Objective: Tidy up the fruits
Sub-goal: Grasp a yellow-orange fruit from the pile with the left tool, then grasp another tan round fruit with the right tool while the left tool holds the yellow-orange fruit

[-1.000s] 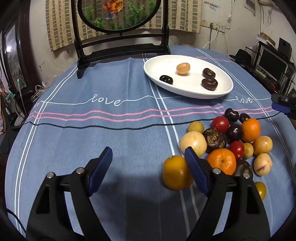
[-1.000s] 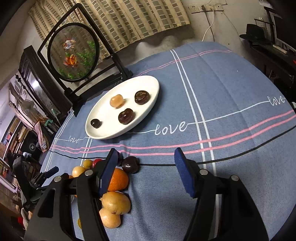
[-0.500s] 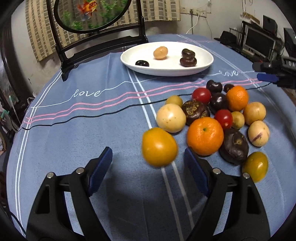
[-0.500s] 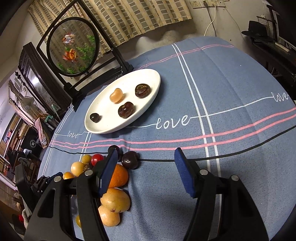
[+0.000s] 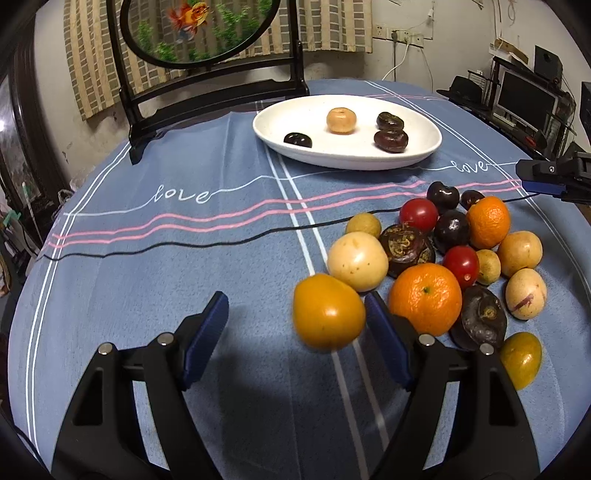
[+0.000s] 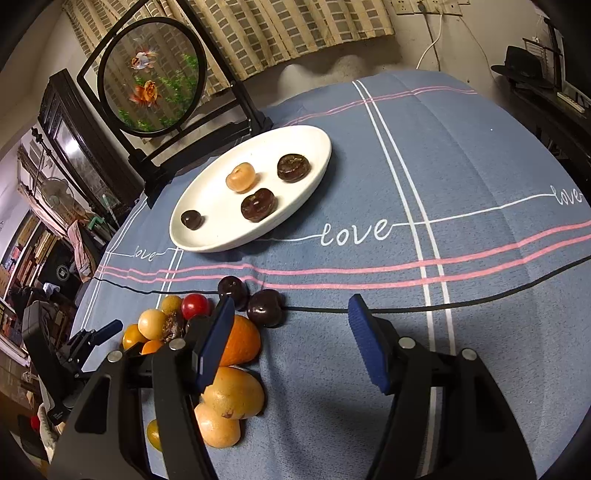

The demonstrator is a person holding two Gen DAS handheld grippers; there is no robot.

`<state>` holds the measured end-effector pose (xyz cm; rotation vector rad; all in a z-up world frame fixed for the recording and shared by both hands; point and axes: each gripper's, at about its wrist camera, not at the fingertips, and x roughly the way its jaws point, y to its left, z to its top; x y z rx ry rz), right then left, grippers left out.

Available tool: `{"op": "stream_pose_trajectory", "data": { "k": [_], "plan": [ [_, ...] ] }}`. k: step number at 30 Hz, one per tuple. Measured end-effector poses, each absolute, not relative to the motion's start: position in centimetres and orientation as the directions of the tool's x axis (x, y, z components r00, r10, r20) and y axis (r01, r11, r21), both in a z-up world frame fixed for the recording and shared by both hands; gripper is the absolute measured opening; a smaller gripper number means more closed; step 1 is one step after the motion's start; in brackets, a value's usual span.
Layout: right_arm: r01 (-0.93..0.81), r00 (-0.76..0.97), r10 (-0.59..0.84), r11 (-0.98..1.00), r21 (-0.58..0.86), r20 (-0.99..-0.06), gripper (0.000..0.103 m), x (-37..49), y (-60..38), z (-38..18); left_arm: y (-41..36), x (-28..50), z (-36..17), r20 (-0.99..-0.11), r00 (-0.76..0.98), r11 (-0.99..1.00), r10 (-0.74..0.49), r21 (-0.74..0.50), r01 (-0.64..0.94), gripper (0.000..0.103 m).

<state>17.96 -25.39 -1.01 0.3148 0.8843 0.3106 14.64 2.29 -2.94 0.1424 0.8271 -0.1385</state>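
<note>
A pile of mixed fruits lies on the blue tablecloth, at right in the left wrist view and at lower left in the right wrist view. A yellow-orange fruit sits at the pile's near left edge, between my left gripper's open fingers and close against the right finger. A white oval plate farther back holds a pale peach fruit and three dark fruits. My right gripper is open and empty, with its left finger over the pile's edge.
A black-framed round goldfish screen stands behind the plate. A black cable crosses the cloth. Desks with monitors and clutter stand beyond the table's right edge. The right gripper's tip shows at the right edge of the left wrist view.
My left gripper has moved toward the pile, and the yellow-orange fruit now lies between its fingers beside the right one. The right gripper has drifted slightly and stays open.
</note>
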Motion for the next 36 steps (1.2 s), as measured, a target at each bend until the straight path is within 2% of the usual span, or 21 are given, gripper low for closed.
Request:
{"op": "stream_pose_trajectory", "data": {
  "k": [2, 4, 6, 8, 13, 15, 30, 36],
  "plan": [
    [-0.133, 0.594, 0.390, 0.910, 0.392, -0.703, 0.064, 18.0, -25.4, -1.1, 2.2, 14.8, -3.1, -0.744, 0.665, 0.980, -0.069, 0.075, 0.185, 0.077],
    [-0.131, 0.593, 0.389, 0.911, 0.392, -0.706, 0.064, 18.0, -25.5, -1.1, 2.2, 15.0, -3.2, -0.749, 0.657, 0.978, -0.083, 0.065, 0.197, 0.071],
    [-0.129, 0.591, 0.387, 0.911, 0.391, -0.708, 0.064, 18.0, -25.5, -1.2, 2.2, 15.1, -3.3, -0.757, 0.645, 0.976, -0.108, 0.043, 0.215, 0.056],
    [-0.130, 0.590, 0.388, 0.911, 0.391, -0.708, 0.064, 18.0, -25.4, -1.2, 2.2, 15.2, -3.5, -0.764, 0.634, 0.975, -0.123, 0.027, 0.222, 0.049],
    [-0.133, 0.581, 0.386, 0.914, 0.384, -0.717, 0.064, 18.1, -25.1, -1.5, 2.4, 15.5, -3.7, -0.772, 0.620, 0.975, -0.140, 0.001, 0.221, 0.046],
    [-0.134, 0.578, 0.385, 0.914, 0.382, -0.719, 0.064, 18.1, -25.0, -1.5, 2.4, 15.5, -3.7, -0.775, 0.616, 0.974, -0.141, 0.002, 0.225, 0.039],
    [-0.166, 0.530, 0.410, 0.909, 0.383, -0.743, 0.064, 16.7, -24.1, -2.5, 3.4, 15.9, -3.7, -0.782, 0.614, 0.985, -0.108, 0.000, 0.173, 0.039],
    [-0.248, 0.522, 0.423, 0.906, 0.343, -0.740, 0.065, 14.5, -22.4, -2.3, 3.2, 15.8, -3.7, -0.781, 0.616, 0.985, -0.098, 0.014, 0.175, 0.039]
  ]
}}
